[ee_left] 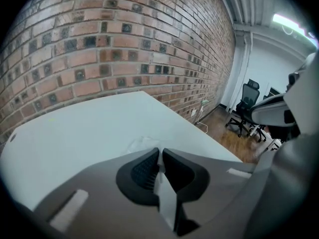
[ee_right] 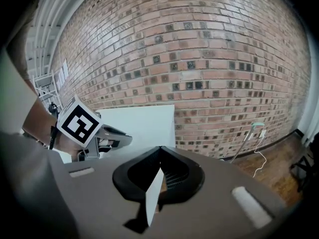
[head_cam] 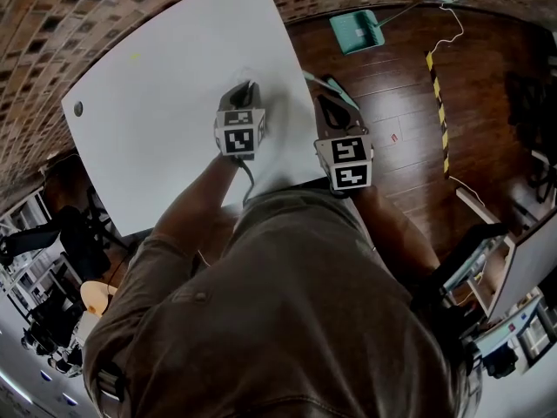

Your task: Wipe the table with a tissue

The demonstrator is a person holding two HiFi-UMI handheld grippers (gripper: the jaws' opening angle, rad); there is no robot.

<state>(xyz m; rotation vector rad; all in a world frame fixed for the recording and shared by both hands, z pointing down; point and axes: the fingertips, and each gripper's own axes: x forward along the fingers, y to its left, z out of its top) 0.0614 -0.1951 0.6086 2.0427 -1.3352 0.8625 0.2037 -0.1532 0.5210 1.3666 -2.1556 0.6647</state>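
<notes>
on the table, left gripper pinches a tissue.

Smooth, matt white top on the table. Thin, soft, crumpled white paper for the tissue. Matt grey moulded plastic on the shells of the left gripper and right gripper, with black, ribbed, rubbery-looking pads inside. Rough, matt red-brown brick with pale mortar on the wall. Glossy dark wood planks on the floor. Smooth teal plastic on the dustpan. Dull olive woven cloth on the shirt.
</notes>
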